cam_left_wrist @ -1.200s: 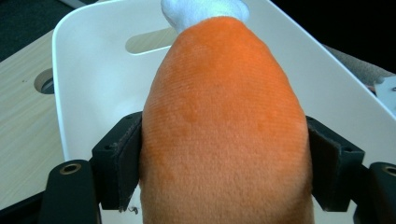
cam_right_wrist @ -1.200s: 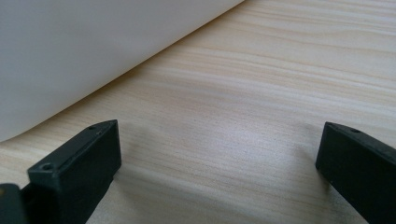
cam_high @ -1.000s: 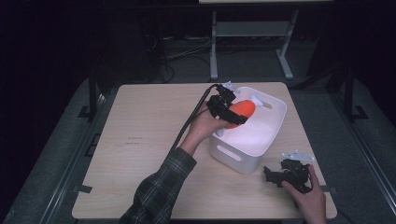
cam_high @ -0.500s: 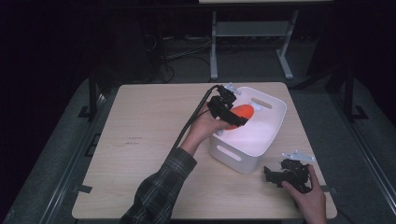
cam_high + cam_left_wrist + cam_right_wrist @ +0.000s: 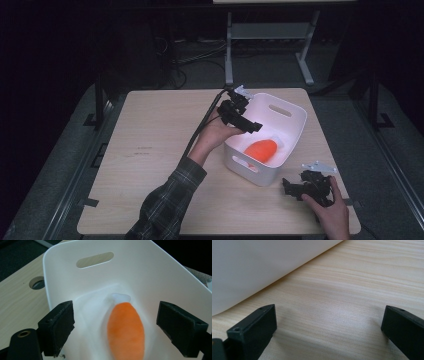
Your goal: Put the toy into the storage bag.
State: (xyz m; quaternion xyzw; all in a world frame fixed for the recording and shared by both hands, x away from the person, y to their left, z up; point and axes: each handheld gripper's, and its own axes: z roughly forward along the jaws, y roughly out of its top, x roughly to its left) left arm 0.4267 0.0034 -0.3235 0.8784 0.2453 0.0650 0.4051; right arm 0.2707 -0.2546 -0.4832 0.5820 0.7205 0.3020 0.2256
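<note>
The surface (image 5: 165, 150) is a light wood tabletop. A white bin (image 5: 290, 125) with slotted handles stands on it at about 3 o'clock from the surface centre, its long axis turned toward 1 o'clock.

An orange oval object (image 5: 260, 149) lies inside the bin, on the floor of its near half. In the left gripper view the same object (image 5: 126, 330) appears blurred, with a small pale patch at its far tip; what the patch is cannot be determined.

The left gripper (image 5: 248, 125) is held over the bin's rim at the 9 o'clock side, jaws pointing into the bin. In the left gripper view (image 5: 115, 327) the jaws stand wide apart with nothing between the pads; the orange object sits below the gap, touching neither pad.

The right gripper (image 5: 292, 187) rests low at the 5 o'clock corner of the surface, just beside the bin's near wall. In the right gripper view (image 5: 328, 327) its jaws are spread wide, holding nothing, with bare wood between them and the bin wall (image 5: 262, 267) at 11 o'clock.
</note>
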